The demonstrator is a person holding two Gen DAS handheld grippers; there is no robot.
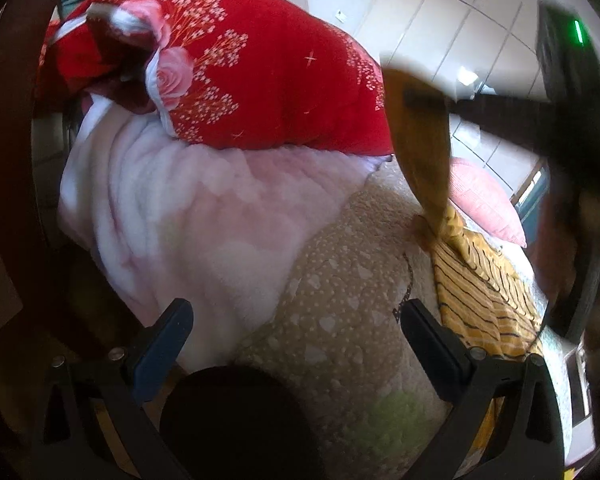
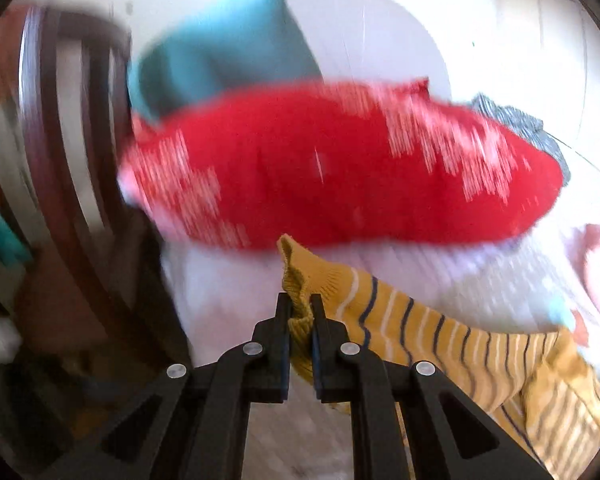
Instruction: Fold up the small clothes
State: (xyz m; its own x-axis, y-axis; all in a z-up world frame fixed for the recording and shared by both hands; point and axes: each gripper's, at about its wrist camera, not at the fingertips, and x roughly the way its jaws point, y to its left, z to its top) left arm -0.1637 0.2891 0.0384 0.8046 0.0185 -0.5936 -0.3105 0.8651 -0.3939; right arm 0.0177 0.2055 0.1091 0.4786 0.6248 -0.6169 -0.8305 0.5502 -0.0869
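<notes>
A small yellow garment with dark and white stripes (image 2: 440,340) hangs from my right gripper (image 2: 300,312), which is shut on its ribbed edge and holds it lifted above the bed. In the left wrist view the same garment (image 1: 484,292) lies partly on the beige dotted quilt (image 1: 340,280), with one end pulled up in a stretched strip (image 1: 424,152) toward the right gripper's blurred body at the upper right. My left gripper (image 1: 296,324) is open and empty, low over the quilt, to the left of the garment.
A red flowered quilt (image 1: 268,80) is piled on a white-pink fluffy blanket (image 1: 188,216) behind. A teal pillow (image 2: 220,52) and a pink pillow (image 1: 484,204) lie on the bed. A dark wooden bed frame (image 2: 68,140) curves at the left.
</notes>
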